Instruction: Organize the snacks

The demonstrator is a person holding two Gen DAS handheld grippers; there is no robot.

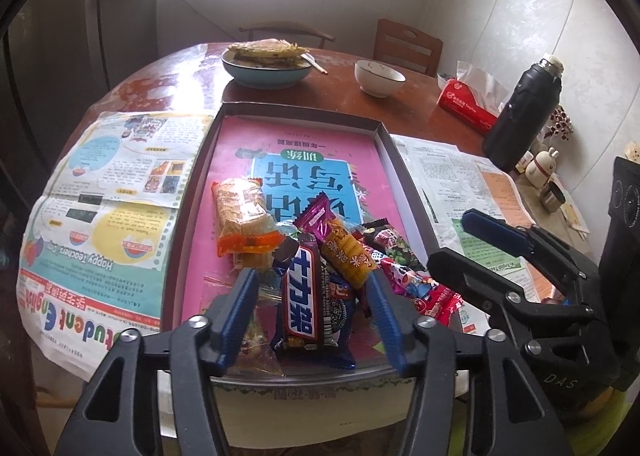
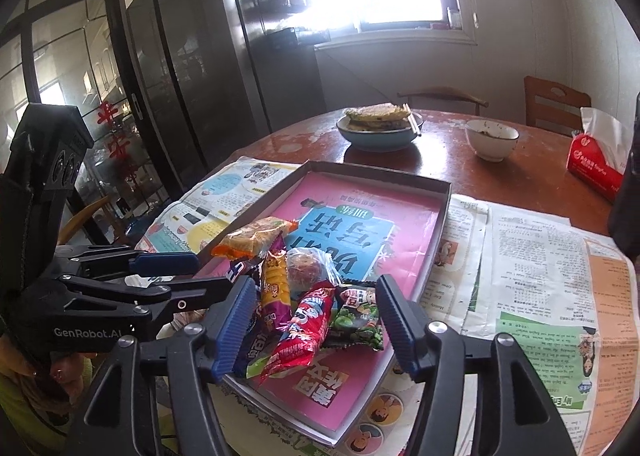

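Both tools (image 1: 312, 292) (image 2: 316, 316) gape over one tray (image 1: 304, 112).

Two bowls (image 1: 266, 70) (image 1: 379, 78), one tissue pack (image 1: 470, 104), one flask (image 1: 524, 112) and one tray (image 1: 404, 160) are being shown; the piled snacks (image 1: 304, 252) cannot be counted exactly.

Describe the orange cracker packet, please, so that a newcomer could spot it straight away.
Find the shallow tray with the pink book cover inside, on the round table. In its snack pile, the orange cracker packet lies farthest left, the only clear wrapper showing pale square crackers.
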